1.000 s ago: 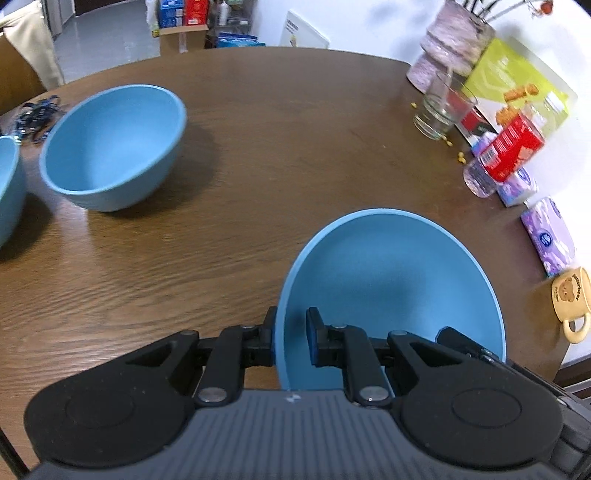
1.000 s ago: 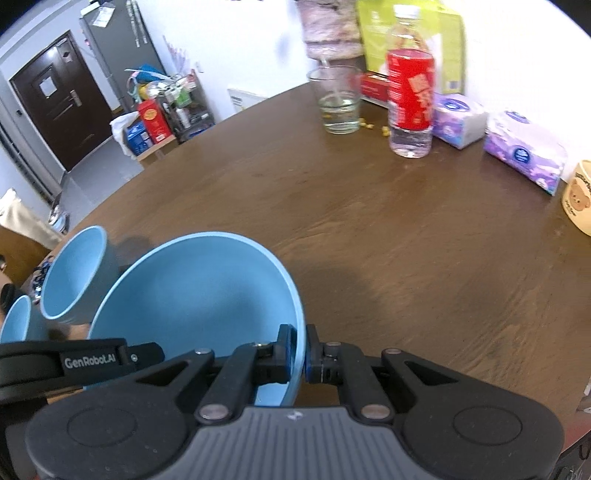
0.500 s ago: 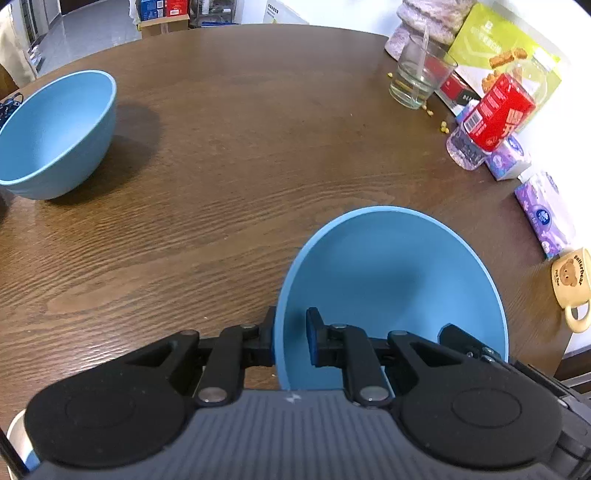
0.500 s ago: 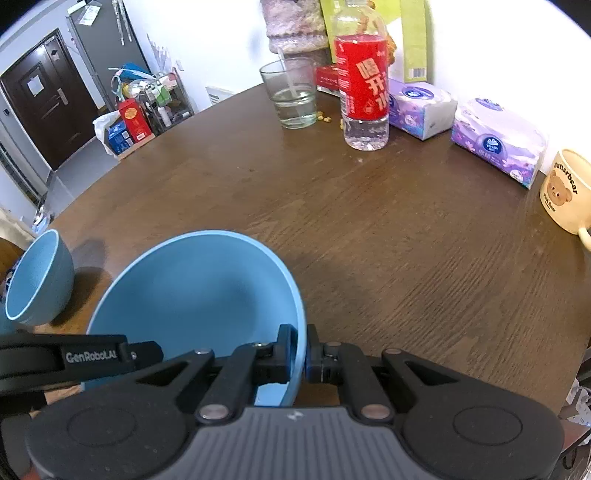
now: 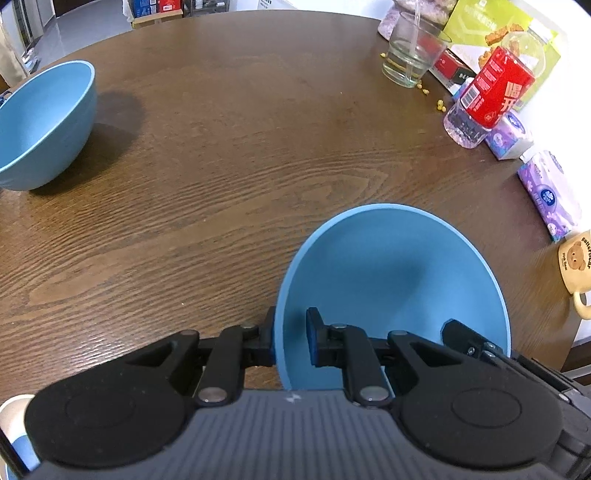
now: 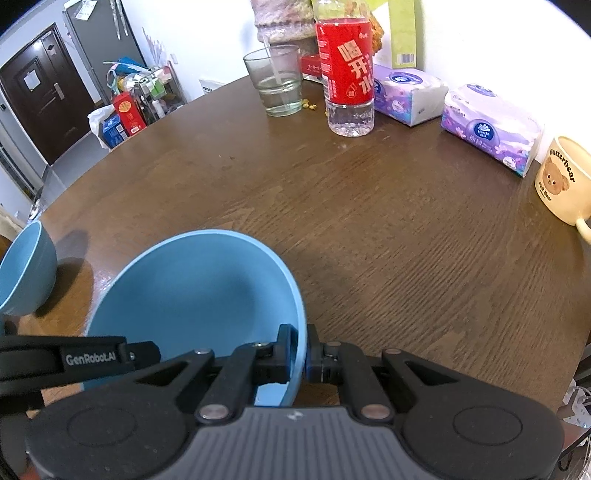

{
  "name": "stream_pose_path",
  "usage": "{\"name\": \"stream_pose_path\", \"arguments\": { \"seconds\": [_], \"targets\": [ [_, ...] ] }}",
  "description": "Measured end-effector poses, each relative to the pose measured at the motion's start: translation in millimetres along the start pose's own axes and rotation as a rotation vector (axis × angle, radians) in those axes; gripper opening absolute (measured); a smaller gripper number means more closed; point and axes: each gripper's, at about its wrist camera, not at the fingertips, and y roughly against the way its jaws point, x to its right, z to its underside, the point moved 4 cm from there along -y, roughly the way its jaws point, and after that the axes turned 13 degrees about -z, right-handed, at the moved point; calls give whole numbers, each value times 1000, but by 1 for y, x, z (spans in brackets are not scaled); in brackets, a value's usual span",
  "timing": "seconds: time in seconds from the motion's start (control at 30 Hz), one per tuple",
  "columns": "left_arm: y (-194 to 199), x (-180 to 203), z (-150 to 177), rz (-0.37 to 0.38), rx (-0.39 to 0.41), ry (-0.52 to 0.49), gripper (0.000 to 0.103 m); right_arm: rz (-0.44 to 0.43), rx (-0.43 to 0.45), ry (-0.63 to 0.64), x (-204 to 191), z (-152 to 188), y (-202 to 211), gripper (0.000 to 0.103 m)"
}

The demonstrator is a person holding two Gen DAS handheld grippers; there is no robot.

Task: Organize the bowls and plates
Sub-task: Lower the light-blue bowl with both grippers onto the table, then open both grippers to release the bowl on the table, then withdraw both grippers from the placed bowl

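Observation:
Both grippers hold one blue bowl [image 5: 391, 280] by its rim, low over the brown round table [image 5: 236, 155]. My left gripper [image 5: 290, 341] is shut on the bowl's left rim, one finger inside and one outside. In the right wrist view the same blue bowl [image 6: 199, 291] fills the lower left, and my right gripper [image 6: 300, 350] is shut on its right rim. The left gripper's arm [image 6: 74, 360] shows at that view's left edge. A second blue bowl [image 5: 40, 122] stands on the table at the far left, also seen as the second bowl [image 6: 26, 269] in the right wrist view.
Along the table's far right side stand a drinking glass [image 6: 279, 83], a red-labelled water bottle [image 6: 347, 74], two tissue packs [image 6: 491, 127], a snack box [image 5: 484, 33] and a cream bear mug [image 6: 563, 181]. A white and blue cup rim [image 5: 11, 428] shows at bottom left.
Both grippers have carried the bowl rightward and lower over the table. The other blue bowl slid toward the left edge of both views, and the bottle, glass and mug loom larger.

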Motion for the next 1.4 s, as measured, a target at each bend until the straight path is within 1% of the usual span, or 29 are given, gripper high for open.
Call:
{"name": "stream_pose_path", "arguments": {
  "seconds": [0.3, 0.5, 0.53, 0.57, 0.6, 0.63, 0.67, 0.7, 0.73, 0.77, 0.8, 0.83, 0.87, 0.9, 0.93, 0.97, 1.03, 1.1, 1.2, 1.4],
  "targets": [
    [-2, 5, 1, -18, 17, -25, 16, 2, 16, 28, 3, 1, -3, 7],
    [-6, 7, 3, -15, 7, -32, 17, -10, 0, 41, 7, 2, -5, 9],
    [-5, 6, 2, -17, 11, -33, 19, -12, 0, 38, 8, 2, -4, 12],
    [-4, 5, 2, -18, 16, -33, 26, -10, 4, 34, 9, 1, -3, 13],
    [-3, 3, 2, -16, 21, -30, 31, -9, 9, 32, 10, 1, -2, 15],
    [-1, 1, 1, -16, 28, -25, 43, -10, 11, 31, 11, 1, -1, 16],
    [1, -1, 1, -22, 39, -20, 52, -13, 12, 28, 11, 0, 0, 17],
    [4, -2, 0, -26, 55, -18, 54, -19, 14, 23, 12, 0, 2, 22],
    [7, -4, -1, -23, 66, -18, 58, -21, 17, 20, 13, -1, 4, 32],
    [10, -5, -2, -18, 75, -18, 63, -21, 23, 19, 13, -1, 6, 38],
    [13, -8, -2, -15, 86, -14, 68, -21, 30, 20, 13, -1, 8, 53],
    [16, -10, -2, -19, 98, -10, 78, -21, 39, 21, 12, -2, 10, 65],
    [19, -13, -3, -28, 115, -5, 86, -22, 46, 22, 12, -2, 13, 70],
    [22, -16, -3, -38, 135, 0, 89, -26, 51, 22, 11, -3, 15, 79],
    [25, -19, -3, -44, 147, 4, 94, -33, 55, 22, 10, -3, 17, 86],
    [27, -22, -3, -45, 153, 10, 100, -38, 57, 22, 9, -3, 19, 89],
    [31, -30, -2, -37, 168, 29, 103, -37, 60, 20, 7, -2, 22, 98],
    [36, -39, -1, -36, 177, 40, 103, -30, 64, 23, 4, 0, 26, 103],
    [44, -53, 2, -51, 193, 51, 103, -26, 75, 31, -4, 3, 35, 103],
    [67, -79, 12, -49, 237, 64, 103, -15, 121, 47, -26, 10, 56, 103]
  ]
}}
